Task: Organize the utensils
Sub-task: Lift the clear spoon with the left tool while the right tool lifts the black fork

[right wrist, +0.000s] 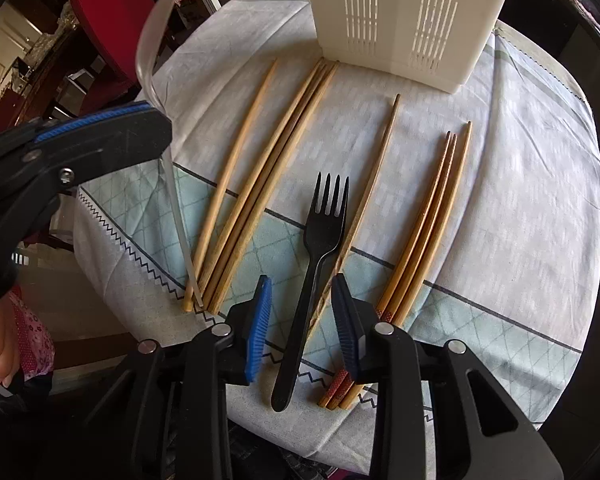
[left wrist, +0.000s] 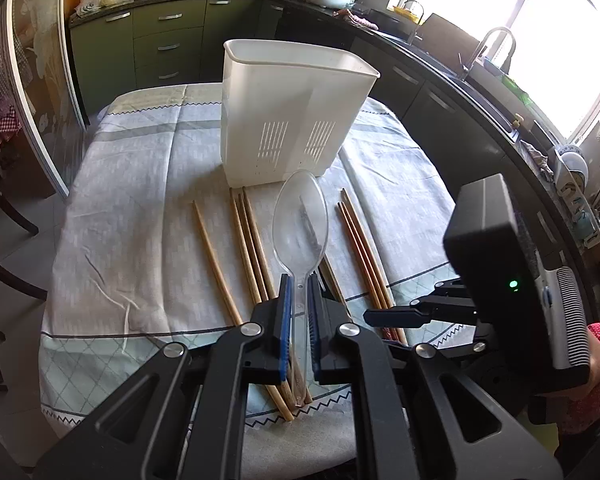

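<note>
1. The desk (right wrist: 540, 208), under a pale patterned cloth, is carrying everything; the job looks to be in its early part, since most utensils are lying loose on the cloth.
2. The white holder (left wrist: 284, 120) is standing upright at the far side, slotted near its base; whether anything is inside cannot be told.
3. The left tongs (left wrist: 299, 328) are gripping the clear spoon (left wrist: 300, 224) by its handle, bowl pointing up and forward, raised off the cloth and short of the holder. Next, it probably needs lifting over the rim and lowering in.
4. The right tongs (right wrist: 302, 328) are standing wide apart, straddling the handle of the black fork (right wrist: 316, 264) without touching it; closing on it seems the next call.
5. The chopsticks (right wrist: 260, 168) are lying in loose groups, tips toward the holder.
</note>
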`<state>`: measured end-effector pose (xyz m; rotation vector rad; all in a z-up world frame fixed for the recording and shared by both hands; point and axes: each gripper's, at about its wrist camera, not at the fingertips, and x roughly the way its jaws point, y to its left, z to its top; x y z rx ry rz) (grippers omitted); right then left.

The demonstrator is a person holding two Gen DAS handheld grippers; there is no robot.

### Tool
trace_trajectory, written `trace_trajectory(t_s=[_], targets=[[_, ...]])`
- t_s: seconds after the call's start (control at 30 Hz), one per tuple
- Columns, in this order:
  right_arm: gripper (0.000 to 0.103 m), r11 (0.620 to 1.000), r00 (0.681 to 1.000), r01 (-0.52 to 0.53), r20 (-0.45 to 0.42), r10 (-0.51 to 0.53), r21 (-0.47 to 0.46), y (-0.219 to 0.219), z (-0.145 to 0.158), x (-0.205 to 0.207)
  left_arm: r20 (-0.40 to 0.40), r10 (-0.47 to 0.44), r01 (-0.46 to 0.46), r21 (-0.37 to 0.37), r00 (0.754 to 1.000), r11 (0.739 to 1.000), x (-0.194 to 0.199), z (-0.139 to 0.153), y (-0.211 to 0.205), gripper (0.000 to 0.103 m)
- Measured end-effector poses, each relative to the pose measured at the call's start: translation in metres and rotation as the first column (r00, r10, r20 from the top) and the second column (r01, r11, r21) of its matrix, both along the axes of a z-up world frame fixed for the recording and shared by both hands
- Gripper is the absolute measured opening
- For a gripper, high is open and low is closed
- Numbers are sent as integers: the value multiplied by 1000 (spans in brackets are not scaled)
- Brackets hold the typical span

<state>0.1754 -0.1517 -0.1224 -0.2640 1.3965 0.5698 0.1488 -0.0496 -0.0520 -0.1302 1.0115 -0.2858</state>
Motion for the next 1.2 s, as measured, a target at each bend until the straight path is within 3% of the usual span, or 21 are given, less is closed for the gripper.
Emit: trace_trajectory(t_s=[0.53,0.7,0.83,0.97,1.07,1.2], targets=[[20,996,1000,-1,-31,-2,-94,36,-39,15,65,-11,13,-23,998,1000,-11,7,6,8],[10,995,1000,17,6,-16,-95,46,-53,12,83,-18,20,-25,996,999,-13,11,5,8],[10,998,999,48,18,-47,-37,36,-55,10,88,-18,20,-29,996,999,-12,12,5,8],[10,992,995,89,29,-92,84,22,-48,8,98,-15,19,-36,995,999,-12,16,7,8],[10,973,991,111,54,-124,203,10,-33,4,119,-5,11,-48,993,999,-10,24,11,8],[10,932,972,118,151,-178,343,-7,-1,0,167,5,6,-61,986,998,0,45,13,8]])
